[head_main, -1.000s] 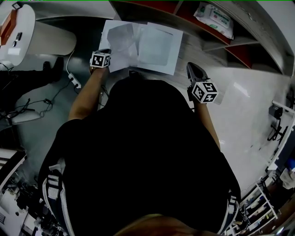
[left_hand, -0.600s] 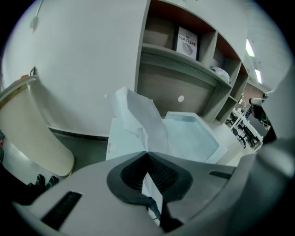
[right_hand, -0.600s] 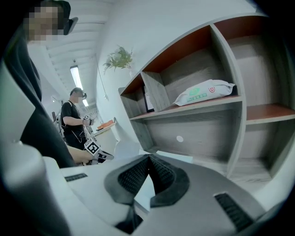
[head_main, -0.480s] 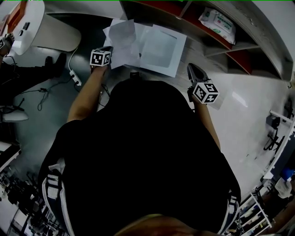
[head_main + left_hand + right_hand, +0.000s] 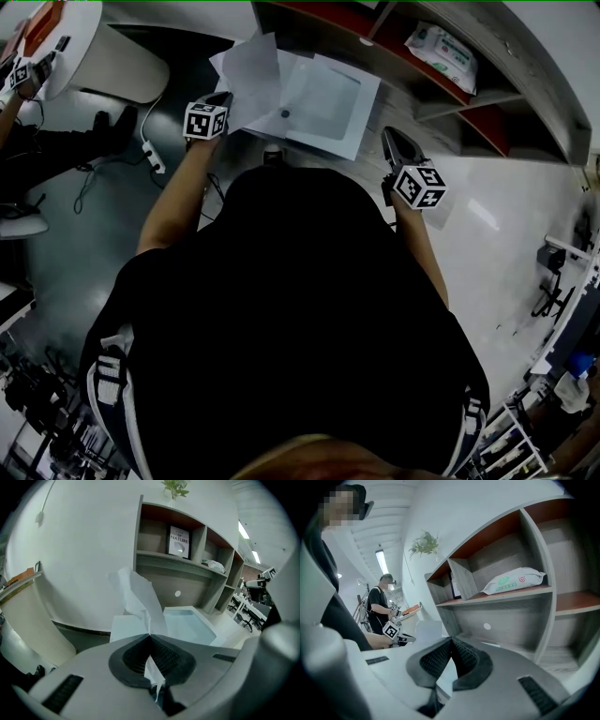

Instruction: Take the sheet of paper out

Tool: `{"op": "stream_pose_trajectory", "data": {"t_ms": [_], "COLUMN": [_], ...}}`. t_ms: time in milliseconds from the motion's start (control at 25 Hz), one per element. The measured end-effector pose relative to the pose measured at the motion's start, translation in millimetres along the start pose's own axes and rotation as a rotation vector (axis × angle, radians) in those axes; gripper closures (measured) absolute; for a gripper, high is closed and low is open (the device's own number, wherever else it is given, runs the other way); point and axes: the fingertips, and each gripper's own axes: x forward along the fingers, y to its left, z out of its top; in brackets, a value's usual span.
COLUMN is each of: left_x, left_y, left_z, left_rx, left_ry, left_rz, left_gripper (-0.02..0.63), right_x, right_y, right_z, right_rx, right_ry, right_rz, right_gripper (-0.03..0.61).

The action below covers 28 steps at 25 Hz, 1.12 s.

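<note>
left gripper view: the left gripper (image 5: 150,637) has its jaws pressed together on the lower edge of the sheet of paper (image 5: 139,597), which stands up out of the pads, creased and leaning left.
why that grip: as i read it, a pinch on one edge lets the thin sheet slide free without dragging the folder (image 5: 187,626) along.
sheet of paper: raised at the folder's left end. in the head view its far part overlaps the folder's left edge, and i cannot tell whether any of it is inside.
right gripper: the right gripper (image 5: 451,641) has its jaws closed with nothing between them. it is held off the folder's right side, near but apart, probably standing by to steady the folder.
folder: lies flat with a white border round a paler window, just in front of the shelf unit (image 5: 501,603).
task stage: by my judgement the sheet is mostly drawn out but not yet carried clear.
surface: the worktop (image 5: 469,206) is pale and glossy, and bare to the right of the folder.
shelf unit: grey boards with red-brown undersides. a pack of wipes (image 5: 513,581) sits on one shelf, a framed print (image 5: 178,541) in another bay, and a plant (image 5: 174,486) on top.
room: at left, a grey floor (image 5: 75,244) with a power strip (image 5: 150,161) and cables, then a curved white counter (image 5: 112,61). far off, another person (image 5: 378,603) stands holding a similar gripper.
</note>
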Motion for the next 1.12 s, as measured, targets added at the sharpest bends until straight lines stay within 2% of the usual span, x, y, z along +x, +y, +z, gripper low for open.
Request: {"op": "stream_pose_trajectory", "data": {"t_ms": [320, 480, 800, 1120], "left_x": [-15.3, -25.4, -41.1, -52.8], "left_y": [-16.3, -23.5, -48.0, -64.6], "left_z": [12.3, 21.8, 42.8, 50.2], "left_rx": [0.028, 0.037, 0.048, 0.079], "left_ry": [-0.038, -0.084, -0.131, -0.154], "left_rz": [-0.006, 0.0, -0.037, -0.048], "left_gripper": [0.592, 0.592, 0.592, 0.592], "right_x": [-5.7, -7.2, -10.0, -15.4], "right_y": [-0.3, 2.3, 12.7, 17.4], "right_z": [13.9, 18.9, 31.0, 34.0], "right_rx": [-0.037, -0.059, -0.131, -0.17], "right_ry": [-0.016, -0.016, -0.02, -0.016], "right_rz": [0.009, 0.022, 0.039, 0.047], "right_gripper": [0.566, 0.566, 0.566, 0.566]}}
